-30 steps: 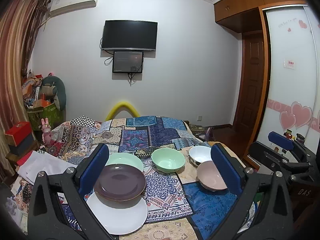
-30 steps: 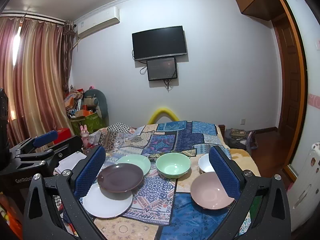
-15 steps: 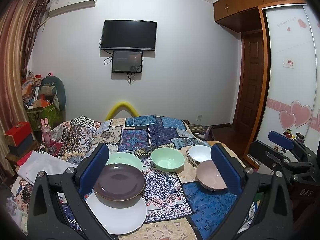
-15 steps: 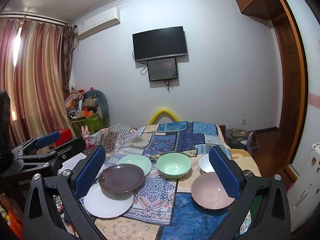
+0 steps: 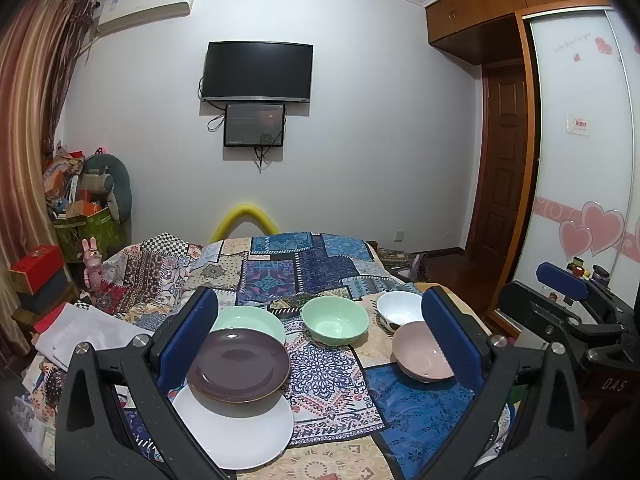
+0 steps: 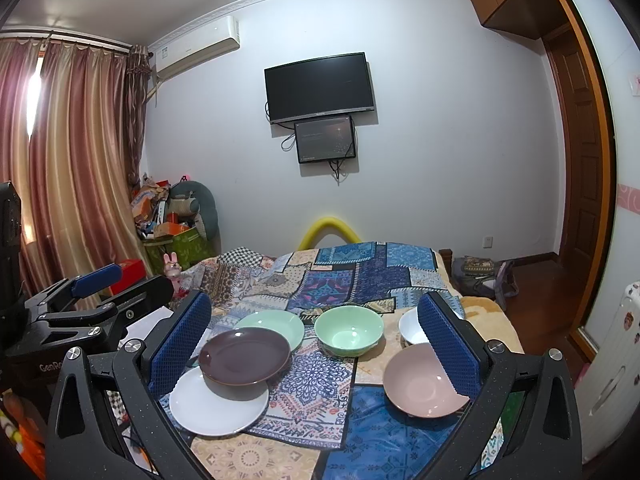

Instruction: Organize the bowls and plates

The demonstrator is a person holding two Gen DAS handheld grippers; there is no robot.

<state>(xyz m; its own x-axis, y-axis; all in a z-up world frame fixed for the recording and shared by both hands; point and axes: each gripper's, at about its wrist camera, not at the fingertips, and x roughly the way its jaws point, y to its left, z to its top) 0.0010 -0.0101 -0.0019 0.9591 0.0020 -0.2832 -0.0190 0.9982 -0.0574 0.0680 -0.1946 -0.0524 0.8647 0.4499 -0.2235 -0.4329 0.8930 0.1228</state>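
Here, brown plate (image 5: 239,364) overlapping white plate (image 5: 236,432)

3 plates (image 5: 239,364) overlap – 3 bowls (image 5: 334,319) apart.

both my grippers look alike: the left gripper (image 5: 320,332) and right gripper (image 6: 314,332) have matte black speckled frames, silver screws, triangular cutouts, and blue textured pads (image 6: 180,340). white lettering marks their sides.
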